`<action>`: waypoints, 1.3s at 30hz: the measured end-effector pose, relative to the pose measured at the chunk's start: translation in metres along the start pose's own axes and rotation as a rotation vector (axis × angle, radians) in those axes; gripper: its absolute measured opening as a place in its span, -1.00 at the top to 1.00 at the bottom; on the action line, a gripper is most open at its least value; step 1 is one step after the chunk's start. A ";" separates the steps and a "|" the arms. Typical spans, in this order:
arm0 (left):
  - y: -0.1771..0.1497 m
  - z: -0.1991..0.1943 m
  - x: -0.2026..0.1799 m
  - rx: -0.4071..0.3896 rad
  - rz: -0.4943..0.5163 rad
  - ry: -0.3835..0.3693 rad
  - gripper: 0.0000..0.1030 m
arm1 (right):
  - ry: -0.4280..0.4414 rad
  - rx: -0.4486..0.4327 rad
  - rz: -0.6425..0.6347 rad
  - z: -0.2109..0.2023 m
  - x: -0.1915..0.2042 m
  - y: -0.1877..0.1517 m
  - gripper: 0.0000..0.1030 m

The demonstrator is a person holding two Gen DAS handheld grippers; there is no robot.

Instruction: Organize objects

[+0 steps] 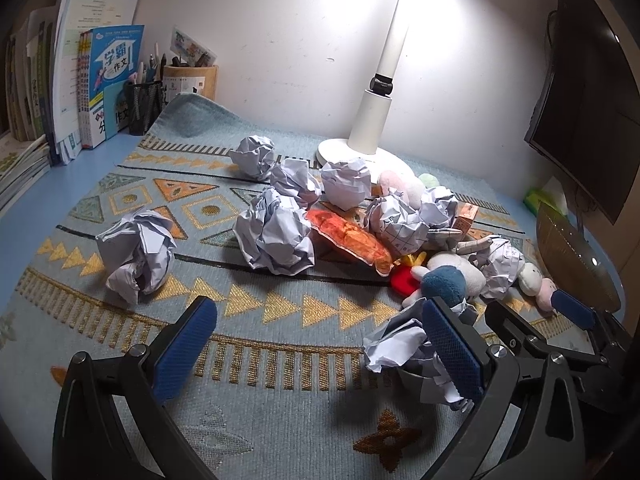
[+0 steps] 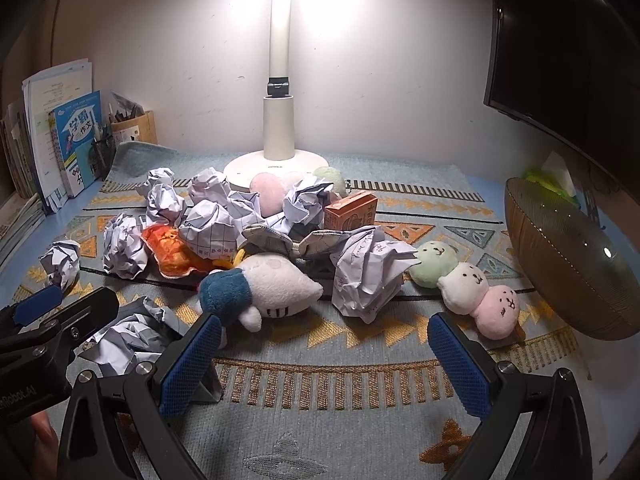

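Lamplight is falling on a patterned blue mat (image 2: 320, 400) covering a desk against a pale wall, and both tools are hovering low over its near edge. Left gripper (image 1: 320, 344) is standing with jaws wide and nothing between them; a crumpled paper ball (image 1: 400, 346) is lying against the outer face of its pad at about four o'clock, outside the gap. Right gripper (image 2: 324, 364) is likewise spread wide and empty, bare mat showing between its pads.

Moving outward from the right jaws, a white plush with a blue cap (image 2: 264, 288) is lying at eleven o'clock, a written-on paper wad (image 2: 368, 276) at twelve, and a three-headed plush (image 2: 468, 284) at one. A woven basket (image 2: 568, 264), tipped on its side, is sitting at two o'clock, likely where things are meant to go. Farther back, more paper wads, an orange snack bag (image 2: 172, 252) and a small orange carton (image 2: 352, 210) are crowding the lamp base (image 2: 240, 170).

The risks, as I judge them: the two tools are working close together and may be colliding; the left pad may be shoving its paper ball away rather than straddling it; and closing on the heap may be catching a neighbour or dragging the loose mat.
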State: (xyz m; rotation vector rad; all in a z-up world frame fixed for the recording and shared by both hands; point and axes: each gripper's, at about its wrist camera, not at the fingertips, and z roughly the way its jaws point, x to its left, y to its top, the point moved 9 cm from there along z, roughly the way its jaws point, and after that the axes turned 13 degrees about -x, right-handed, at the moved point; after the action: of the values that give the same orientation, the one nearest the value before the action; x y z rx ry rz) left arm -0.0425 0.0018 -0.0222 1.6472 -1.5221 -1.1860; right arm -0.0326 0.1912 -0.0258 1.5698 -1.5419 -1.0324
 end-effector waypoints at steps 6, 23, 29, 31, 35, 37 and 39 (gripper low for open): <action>0.000 0.001 0.001 0.003 -0.007 -0.003 -0.99 | 0.005 0.002 -0.004 0.000 0.001 -0.001 -1.00; -0.002 0.005 0.011 0.016 -0.060 0.024 -0.99 | 0.009 0.009 0.000 0.001 0.001 -0.002 -1.00; -0.002 0.006 0.009 0.018 -0.043 0.024 -0.99 | 0.007 0.004 0.001 0.001 0.001 -0.002 -1.00; -0.002 0.006 0.010 0.019 -0.042 0.025 -0.99 | -0.001 -0.004 0.002 -0.001 0.000 -0.001 -1.00; -0.001 0.005 0.010 0.014 -0.043 0.029 -0.99 | -0.039 -0.052 0.018 -0.010 -0.007 0.005 -1.00; 0.000 0.002 0.010 0.002 -0.037 0.035 -0.99 | -0.034 -0.078 0.031 -0.017 -0.009 0.008 -1.00; 0.002 -0.003 0.009 -0.007 -0.023 0.046 -0.99 | -0.018 -0.050 0.042 -0.021 -0.009 0.005 -1.00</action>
State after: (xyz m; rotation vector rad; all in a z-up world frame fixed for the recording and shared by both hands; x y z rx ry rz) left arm -0.0416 -0.0077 -0.0214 1.6795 -1.4730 -1.1563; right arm -0.0157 0.1988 -0.0111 1.4924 -1.5427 -1.0565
